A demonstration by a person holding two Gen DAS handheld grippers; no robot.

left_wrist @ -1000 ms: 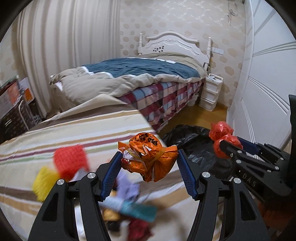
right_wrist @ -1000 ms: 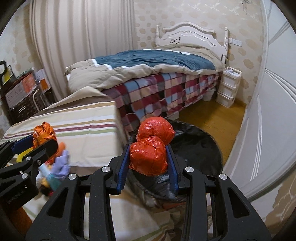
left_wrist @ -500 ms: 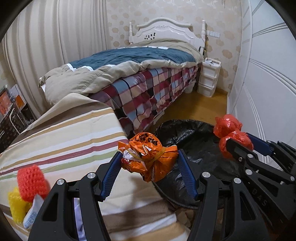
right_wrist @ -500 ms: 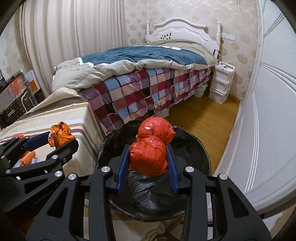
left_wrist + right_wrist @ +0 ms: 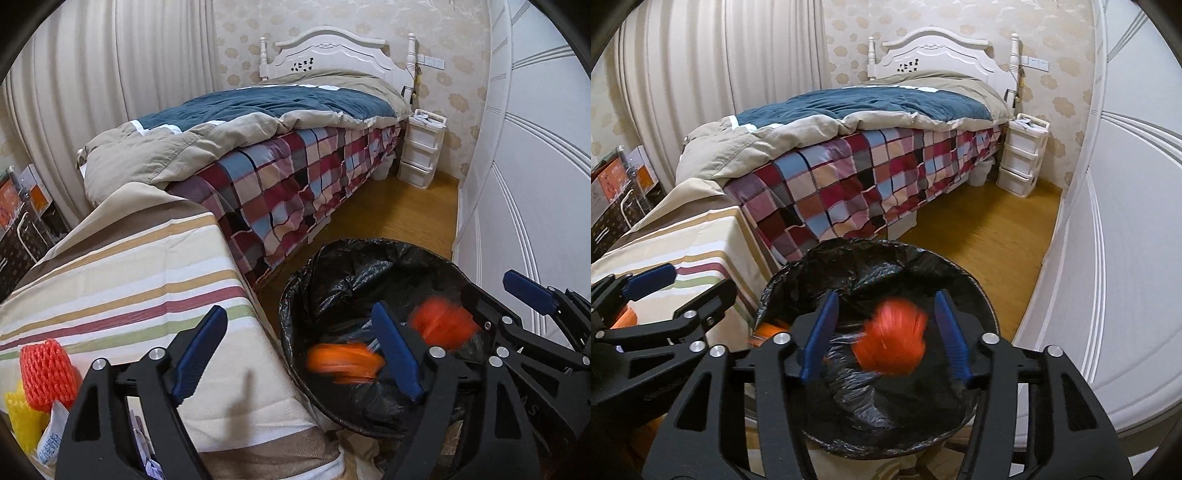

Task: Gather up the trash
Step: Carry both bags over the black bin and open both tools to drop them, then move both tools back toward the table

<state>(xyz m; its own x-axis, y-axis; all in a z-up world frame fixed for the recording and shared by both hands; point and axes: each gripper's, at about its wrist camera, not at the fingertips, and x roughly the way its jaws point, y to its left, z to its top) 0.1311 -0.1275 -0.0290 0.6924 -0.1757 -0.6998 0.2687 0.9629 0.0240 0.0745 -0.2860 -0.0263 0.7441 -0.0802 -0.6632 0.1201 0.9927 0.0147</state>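
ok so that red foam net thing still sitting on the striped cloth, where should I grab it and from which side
Grip the red foam net across its rounded upper body, coming down from above with the left gripper, which is nearest. It stands upright with its top free, while the yellow net and a white packet crowd its base, so a low or sideways approach would catch those.

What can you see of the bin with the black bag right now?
The bin is round, lined with a crinkled, glossy black plastic bag folded over its rim. It stands upright on the wooden floor, beside the striped cloth's corner and near the bed. Its mouth is open. A blurred red bundle and an orange one are over its opening, apparently falling; neither gripper touches it.
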